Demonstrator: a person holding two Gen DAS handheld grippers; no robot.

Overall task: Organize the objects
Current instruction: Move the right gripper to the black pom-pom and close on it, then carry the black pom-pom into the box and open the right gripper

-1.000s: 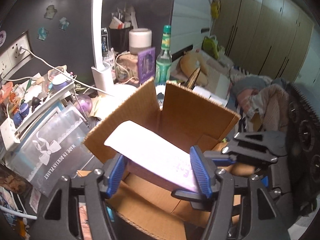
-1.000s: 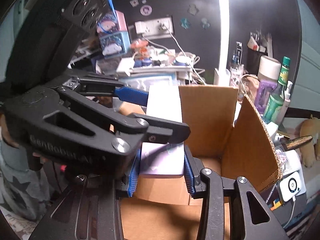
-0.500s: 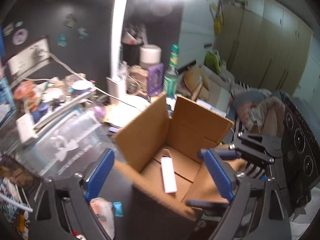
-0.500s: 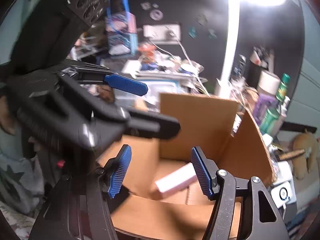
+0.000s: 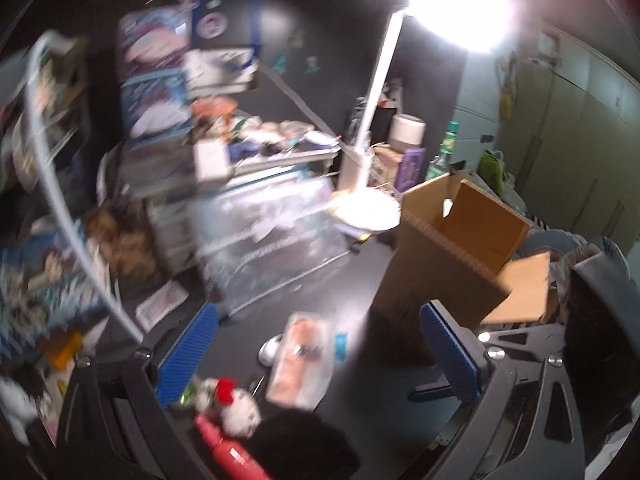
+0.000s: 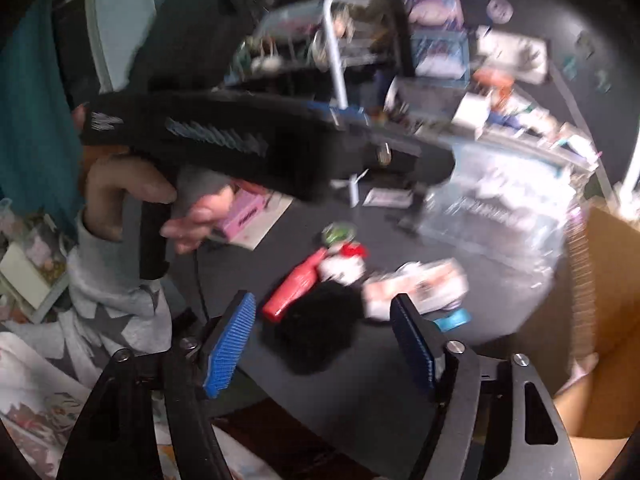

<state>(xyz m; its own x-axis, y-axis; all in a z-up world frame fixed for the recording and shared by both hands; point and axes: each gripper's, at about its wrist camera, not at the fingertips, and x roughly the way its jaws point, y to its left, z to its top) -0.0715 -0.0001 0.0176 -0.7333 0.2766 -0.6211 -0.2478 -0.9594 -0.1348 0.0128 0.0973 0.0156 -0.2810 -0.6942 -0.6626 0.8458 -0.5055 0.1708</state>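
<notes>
Clutter on the dark desk is what remains to sort: a flat pink packet lies between my left gripper pads, a red bottle on its side just beside a small white plush toy with a red bow, and a black fuzzy lump near my right gripper. Judged handling: packet light, limp and probably slick in its wrapper, best pinched across its short width; bottle stiff, smooth, apt to roll, so take it mid-body across the barrel; plush soft and forgiving, grip anywhere on the body; fuzzy lump compressible, needs a deep bite. Cardboard box stands open to the right of the pile, flaps up, likely destination. Both my jaws stand wide apart with nothing between them. Hard to read: both views are motion-smeared; packet print illegible; what the black lump is I cannot tell; box interior hidden from the left view and box cut off at the right view's edge; lamp glare washes out the upper area.
</notes>
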